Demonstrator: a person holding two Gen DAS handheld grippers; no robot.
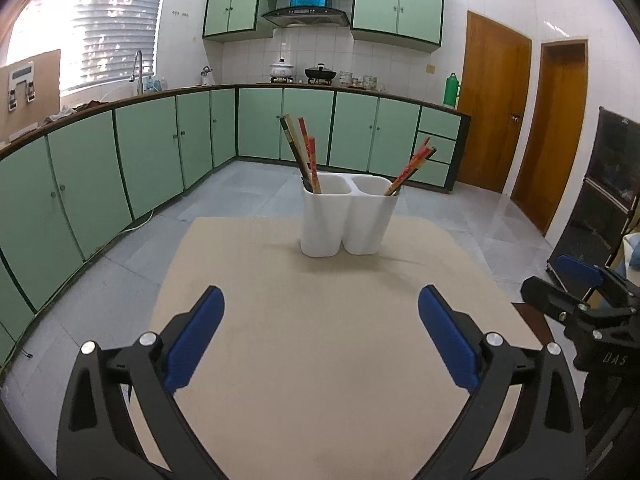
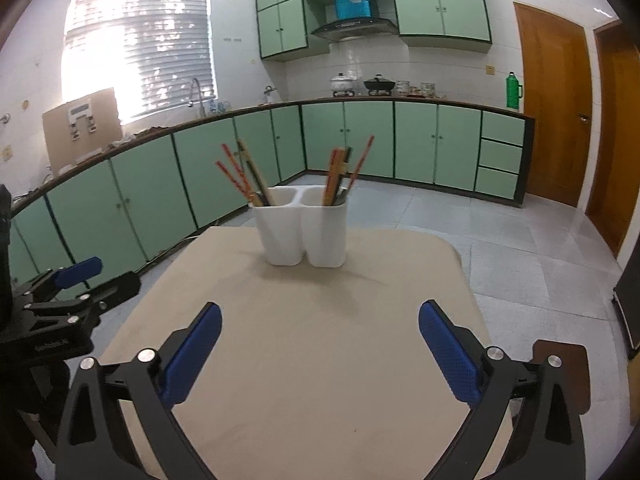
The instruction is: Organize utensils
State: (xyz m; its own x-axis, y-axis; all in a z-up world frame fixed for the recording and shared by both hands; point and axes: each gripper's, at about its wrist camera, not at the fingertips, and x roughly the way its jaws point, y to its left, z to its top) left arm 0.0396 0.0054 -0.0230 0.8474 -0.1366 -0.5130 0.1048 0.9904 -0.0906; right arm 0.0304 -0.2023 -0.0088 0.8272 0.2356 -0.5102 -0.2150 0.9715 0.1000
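Note:
A white two-compartment utensil holder (image 1: pixel 347 218) (image 2: pixel 303 233) stands at the far middle of the beige table (image 1: pixel 320 340) (image 2: pixel 304 340). Several chopsticks (image 1: pixel 303 152) (image 2: pixel 244 174) lean left in its left compartment. Several more chopsticks (image 1: pixel 412 168) (image 2: pixel 344 172) stand in its right compartment. My left gripper (image 1: pixel 320 300) is open and empty above the near table, well short of the holder. My right gripper (image 2: pixel 320 314) is open and empty, also short of the holder. Each gripper shows at the edge of the other's view, the right one (image 1: pixel 580 288) and the left one (image 2: pixel 76 276).
Green kitchen cabinets and a counter (image 1: pixel 160 96) run along the far walls. Wooden doors (image 1: pixel 496 108) are at the right. A dark rack (image 1: pixel 612 184) stands right of the table. A brown chair seat (image 2: pixel 560 376) sits at the table's right edge.

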